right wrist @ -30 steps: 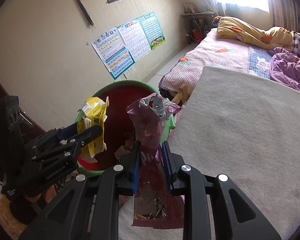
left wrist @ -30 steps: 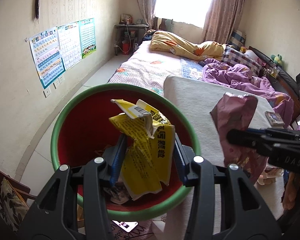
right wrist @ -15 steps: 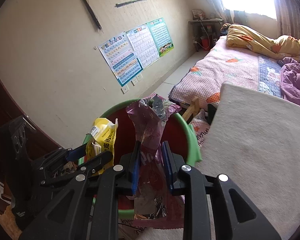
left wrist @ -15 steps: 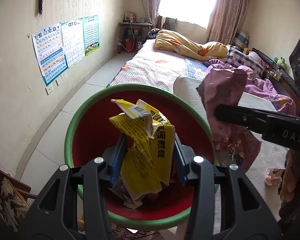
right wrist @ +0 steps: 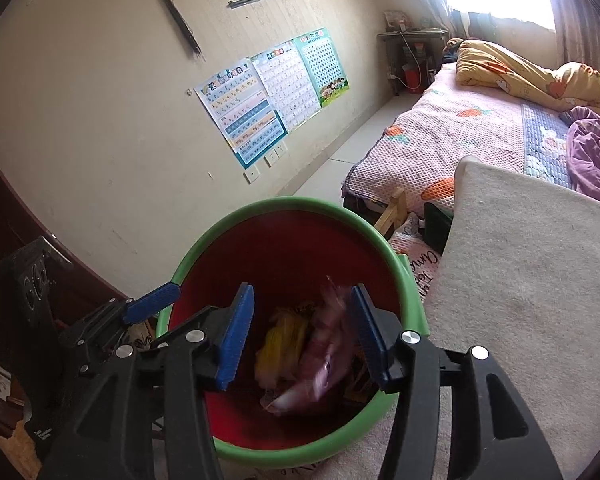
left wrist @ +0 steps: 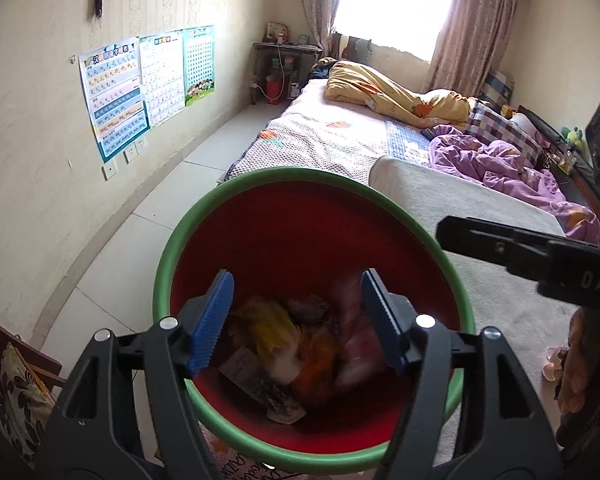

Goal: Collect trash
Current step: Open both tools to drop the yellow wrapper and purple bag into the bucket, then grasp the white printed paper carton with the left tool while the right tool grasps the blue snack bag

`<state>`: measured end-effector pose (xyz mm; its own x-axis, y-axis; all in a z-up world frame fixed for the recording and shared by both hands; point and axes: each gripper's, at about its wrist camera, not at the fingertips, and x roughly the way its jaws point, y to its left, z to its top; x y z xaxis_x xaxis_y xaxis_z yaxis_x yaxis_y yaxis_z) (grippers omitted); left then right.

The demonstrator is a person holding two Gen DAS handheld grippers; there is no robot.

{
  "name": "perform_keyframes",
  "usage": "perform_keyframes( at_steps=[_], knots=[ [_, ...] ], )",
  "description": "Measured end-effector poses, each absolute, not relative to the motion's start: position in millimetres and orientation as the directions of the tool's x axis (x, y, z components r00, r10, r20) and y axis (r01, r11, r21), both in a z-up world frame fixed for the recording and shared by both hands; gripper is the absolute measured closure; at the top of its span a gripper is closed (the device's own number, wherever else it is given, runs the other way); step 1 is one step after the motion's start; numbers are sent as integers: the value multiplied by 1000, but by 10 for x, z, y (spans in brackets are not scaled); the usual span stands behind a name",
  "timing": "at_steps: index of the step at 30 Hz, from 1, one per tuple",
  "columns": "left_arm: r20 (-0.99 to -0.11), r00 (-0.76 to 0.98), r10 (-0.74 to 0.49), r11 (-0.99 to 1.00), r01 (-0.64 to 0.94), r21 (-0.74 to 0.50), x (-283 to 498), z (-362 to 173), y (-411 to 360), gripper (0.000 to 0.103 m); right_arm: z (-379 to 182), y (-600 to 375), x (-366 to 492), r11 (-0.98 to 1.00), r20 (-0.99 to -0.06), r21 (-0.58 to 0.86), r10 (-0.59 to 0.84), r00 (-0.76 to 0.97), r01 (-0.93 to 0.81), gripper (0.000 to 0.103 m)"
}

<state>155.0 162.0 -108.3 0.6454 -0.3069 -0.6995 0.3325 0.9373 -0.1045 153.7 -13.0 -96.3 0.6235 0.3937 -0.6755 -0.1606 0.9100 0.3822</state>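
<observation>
Trash wrappers (left wrist: 300, 344) lie blurred inside the bin (left wrist: 172, 256) below both opening, empty claws: left (left wrist: 296, 320), right (right wrist: 302, 332).

The bed (left wrist: 324, 140) carries a yellow quilt (left wrist: 396, 92), a purple quilt (left wrist: 500, 160) — and a beige blanket (left wrist: 480, 216).

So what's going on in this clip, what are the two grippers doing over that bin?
A person is collecting trash with a gripper in each hand. Both grippers hang over the red bin with the green rim, jaws opening. The left gripper has let go of the yellow wrapper, and the right gripper has let go of the pink wrapper; both look blurred, dropping into the bin. Nothing is pressed between either pair of pads.
</observation>
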Motion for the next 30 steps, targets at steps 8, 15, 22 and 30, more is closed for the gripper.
perform_keyframes(
  at_steps=[8,15,22,30],
  knots=[
    [-701,626,-342,919,380,-110,1367,-1054,1335,38,-943,-598,1058,930,-691,355,331,643,-97,48],
    [-698,569,-434,857,501,-124,997,-1013,707,35,-958,-1409,376,950,-728,305,189,660,65,48],
    [-694,435,-573,675,731,-99,466,-1020,-139,23,-1069,-2400,-603,917,-773,236,-23,635,321,42],
    [-769,272,-578,380,924,41,-158,-1341,-997,17,-1408,-2967,-1460,851,-836,280,-12,548,445,41]
  ],
)
